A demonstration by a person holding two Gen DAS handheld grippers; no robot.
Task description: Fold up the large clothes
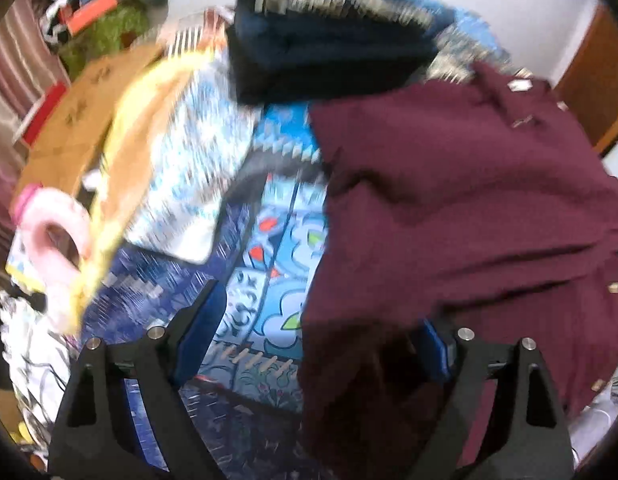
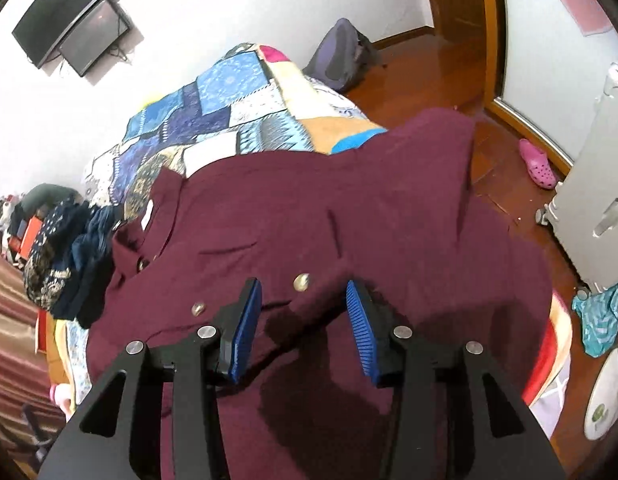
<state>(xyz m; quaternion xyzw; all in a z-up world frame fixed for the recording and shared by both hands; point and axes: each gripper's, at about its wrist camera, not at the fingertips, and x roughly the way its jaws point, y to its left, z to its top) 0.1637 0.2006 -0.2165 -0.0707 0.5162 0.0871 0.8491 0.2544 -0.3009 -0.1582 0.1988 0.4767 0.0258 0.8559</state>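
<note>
A large maroon shirt [image 2: 349,208] with a collar and metal buttons lies spread over the patchwork quilt [image 2: 229,100] on the bed. My right gripper [image 2: 302,286] hovers just above its button placket, jaws partly apart and nothing pinched between the blue pads. In the blurred left wrist view the same maroon shirt [image 1: 449,208] fills the right half. My left gripper [image 1: 319,304] stands wide open over the shirt's edge and the quilt [image 1: 269,260]. Its right finger sits against the cloth, and no grip shows.
A pile of dark patterned clothes [image 1: 329,40] [image 2: 69,264] lies beside the collar. A pink ring toy [image 1: 53,240] and yellow-orange cloth [image 1: 141,140] sit left. On the wood floor are a backpack [image 2: 341,56], a pink clog [image 2: 537,162] and a white appliance [image 2: 597,184].
</note>
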